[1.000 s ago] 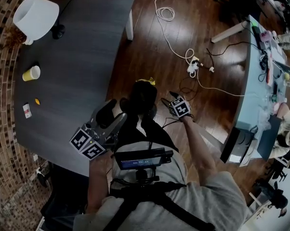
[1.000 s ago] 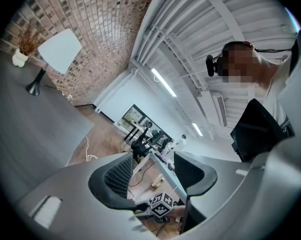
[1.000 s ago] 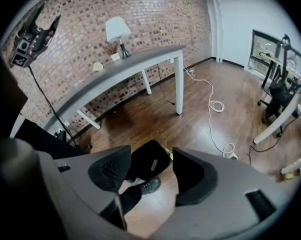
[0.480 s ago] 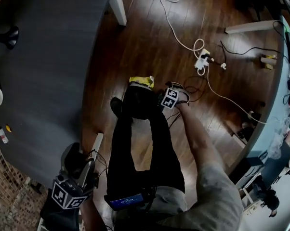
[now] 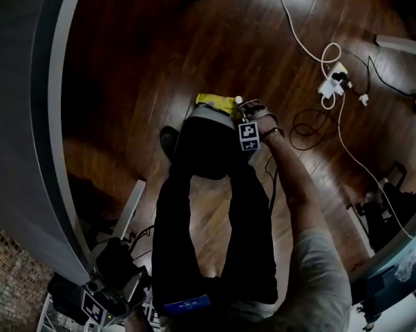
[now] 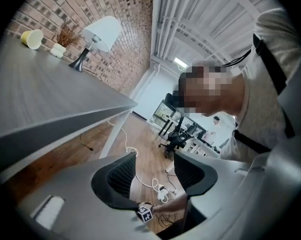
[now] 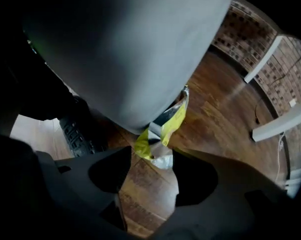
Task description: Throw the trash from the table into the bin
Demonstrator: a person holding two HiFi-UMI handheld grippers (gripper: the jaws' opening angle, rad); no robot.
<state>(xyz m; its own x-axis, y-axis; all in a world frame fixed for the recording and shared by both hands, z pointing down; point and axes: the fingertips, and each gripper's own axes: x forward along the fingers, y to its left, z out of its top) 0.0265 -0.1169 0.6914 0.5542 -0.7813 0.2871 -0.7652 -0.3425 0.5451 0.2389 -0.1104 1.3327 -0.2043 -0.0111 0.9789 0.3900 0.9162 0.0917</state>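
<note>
Down on the wooden floor [image 5: 139, 61], the yellow wrapper [image 7: 163, 134] is lying with one end between the tips of the right gripper [image 7: 151, 161], long axis pointing away from its jaws, which have just been opening wide without pressing it. Both grippers are sitting lower than a second ago, the left gripper [image 6: 154, 169] narrowly parted, empty, well apart
</note>
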